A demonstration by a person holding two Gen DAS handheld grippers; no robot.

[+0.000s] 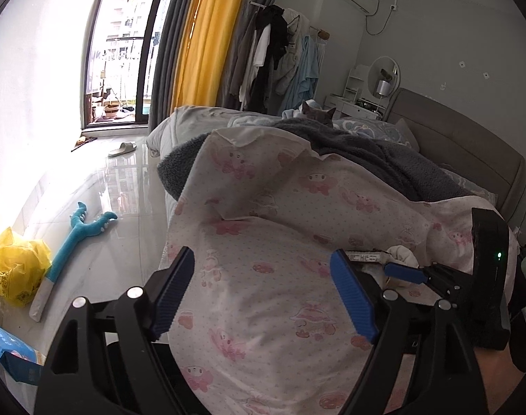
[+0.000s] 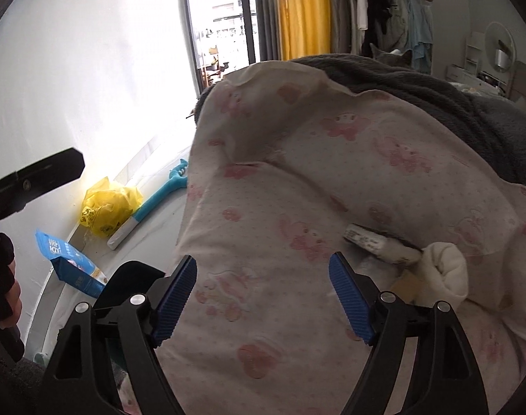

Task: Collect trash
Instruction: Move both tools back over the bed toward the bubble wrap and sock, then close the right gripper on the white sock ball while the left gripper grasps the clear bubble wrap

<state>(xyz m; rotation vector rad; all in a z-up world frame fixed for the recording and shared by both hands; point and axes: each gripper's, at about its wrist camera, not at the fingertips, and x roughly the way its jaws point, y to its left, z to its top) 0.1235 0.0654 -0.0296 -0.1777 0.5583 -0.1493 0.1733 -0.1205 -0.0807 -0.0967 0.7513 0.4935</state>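
A yellow plastic bag [image 1: 16, 266] lies crumpled on the floor by the wall, left of the bed; it also shows in the right wrist view [image 2: 109, 207]. A blue packet [image 2: 73, 264] lies on the floor near it, also in the left wrist view [image 1: 10, 352]. A rolled printed wrapper [image 2: 380, 243] and a crumpled white wad [image 2: 448, 269] lie on the pink-patterned quilt [image 2: 297, 207]. My left gripper [image 1: 263, 294] is open over the quilt. My right gripper [image 2: 263, 297] is open, the wrapper just right of its right finger. It also shows in the left wrist view [image 1: 406, 273].
A blue plush toy [image 1: 74, 242] lies on the glossy floor beside the yellow bag. A grey blanket [image 1: 366, 155] and a grey cat [image 1: 318, 112] are further up the bed. A slipper [image 1: 123, 148] lies near the balcony door. Clothes hang on a rack [image 1: 280, 58].
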